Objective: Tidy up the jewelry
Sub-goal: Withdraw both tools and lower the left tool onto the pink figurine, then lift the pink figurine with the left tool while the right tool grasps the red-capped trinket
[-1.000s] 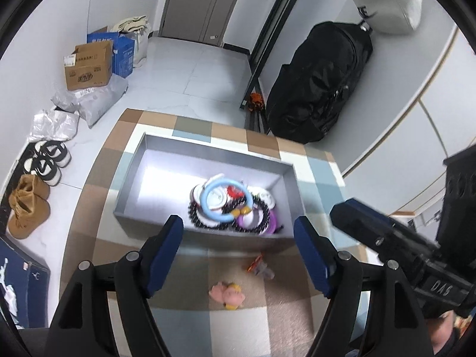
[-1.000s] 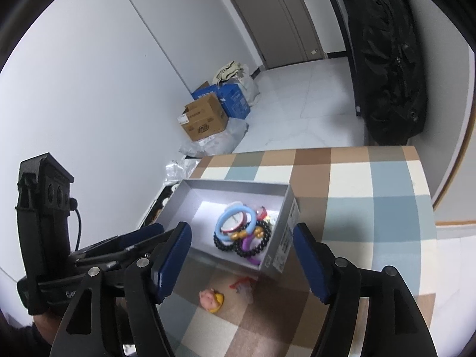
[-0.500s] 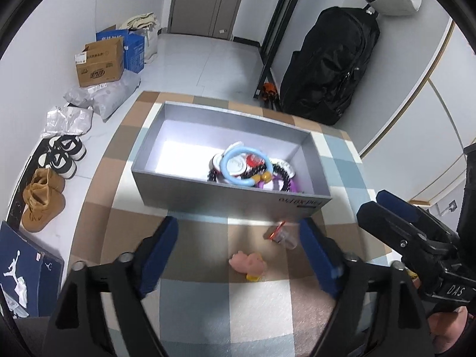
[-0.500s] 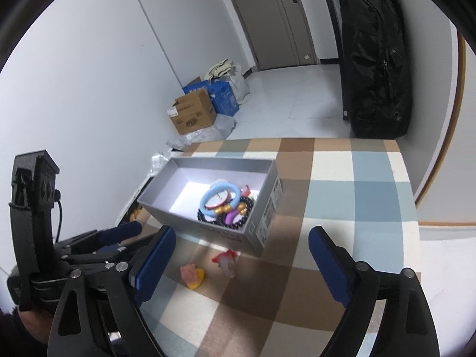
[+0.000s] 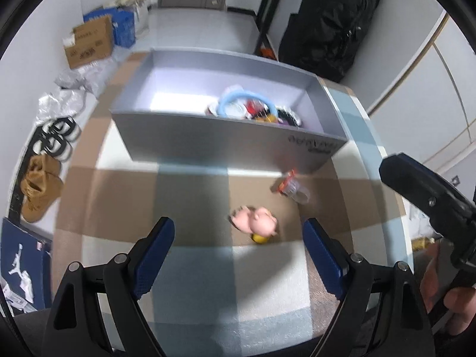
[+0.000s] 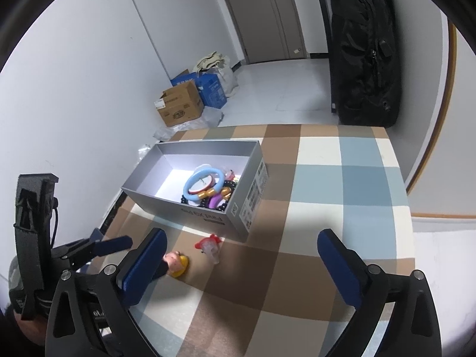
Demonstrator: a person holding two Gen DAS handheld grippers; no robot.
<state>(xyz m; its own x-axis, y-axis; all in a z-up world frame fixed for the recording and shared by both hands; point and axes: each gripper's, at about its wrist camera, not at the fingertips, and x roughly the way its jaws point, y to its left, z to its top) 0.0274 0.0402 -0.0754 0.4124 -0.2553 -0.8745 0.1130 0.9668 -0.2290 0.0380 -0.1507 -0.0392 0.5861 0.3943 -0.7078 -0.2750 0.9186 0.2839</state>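
Observation:
A grey box on the checked tablecloth holds a light blue bangle, dark bead bracelets and other jewelry. In front of it lie a pink and yellow piece and a small red and clear piece. My left gripper is open and empty, low over the cloth just before the pink piece. My right gripper is open and empty, further back and to the right; its body shows in the left wrist view.
The table's edges drop to the floor on the left and far sides. On the floor are cardboard and blue boxes, shoes and a black suitcase by the wall.
My left gripper has dropped lower and closer to the pink piece in front of the box. My right gripper has pulled back and opened a little wider.

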